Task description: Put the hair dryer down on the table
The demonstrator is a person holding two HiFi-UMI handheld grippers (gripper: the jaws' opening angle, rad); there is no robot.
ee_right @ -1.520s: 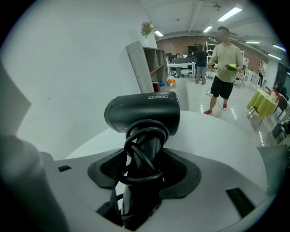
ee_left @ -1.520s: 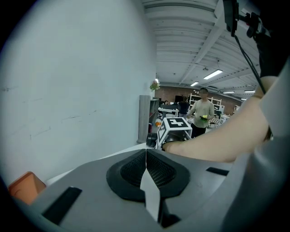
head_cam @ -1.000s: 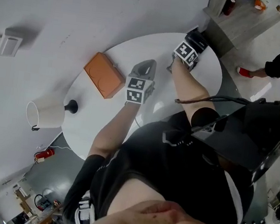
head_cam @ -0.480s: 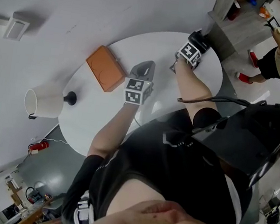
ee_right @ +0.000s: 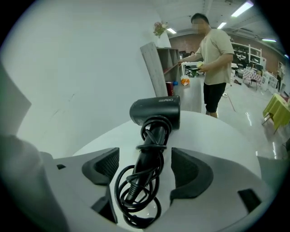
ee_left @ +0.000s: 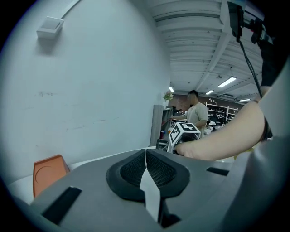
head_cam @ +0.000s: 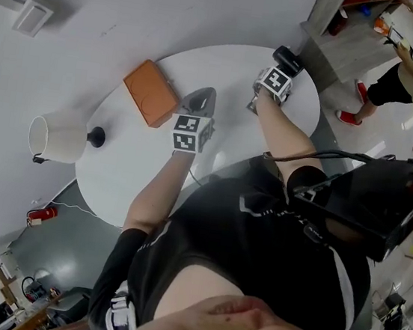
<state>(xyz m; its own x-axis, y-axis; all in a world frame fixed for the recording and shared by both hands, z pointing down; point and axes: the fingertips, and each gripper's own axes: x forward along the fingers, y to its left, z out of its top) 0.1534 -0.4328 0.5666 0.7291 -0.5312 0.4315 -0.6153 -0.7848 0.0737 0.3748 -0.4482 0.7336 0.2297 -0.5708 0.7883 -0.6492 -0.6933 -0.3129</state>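
Observation:
A black hair dryer (ee_right: 155, 113) with its cord wound round the handle lies on the white round table (ee_right: 217, 136). Its handle runs between the jaws of my right gripper (ee_right: 146, 168). Those jaws are opening, with a gap on each side of the handle, and the pads do not press on it. In the head view the hair dryer's head (head_cam: 287, 58) shows just beyond the right gripper (head_cam: 279, 70) at the table's far edge. My left gripper (head_cam: 202, 98) hovers over the middle of the table (head_cam: 125, 180). It is shut (ee_left: 146, 168), with nothing between its pads.
An orange box (head_cam: 151, 92) lies on the table left of the left gripper and shows as well in the left gripper view (ee_left: 47, 168). A white lamp (head_cam: 60, 139) stands at the table's left edge. A person (ee_right: 216, 50) stands by a grey shelf unit (head_cam: 343, 35) beyond the table.
Both grippers stay at nearly the same places over the table while the head view shifts a little. The person in the background has walked closer to the shelf.

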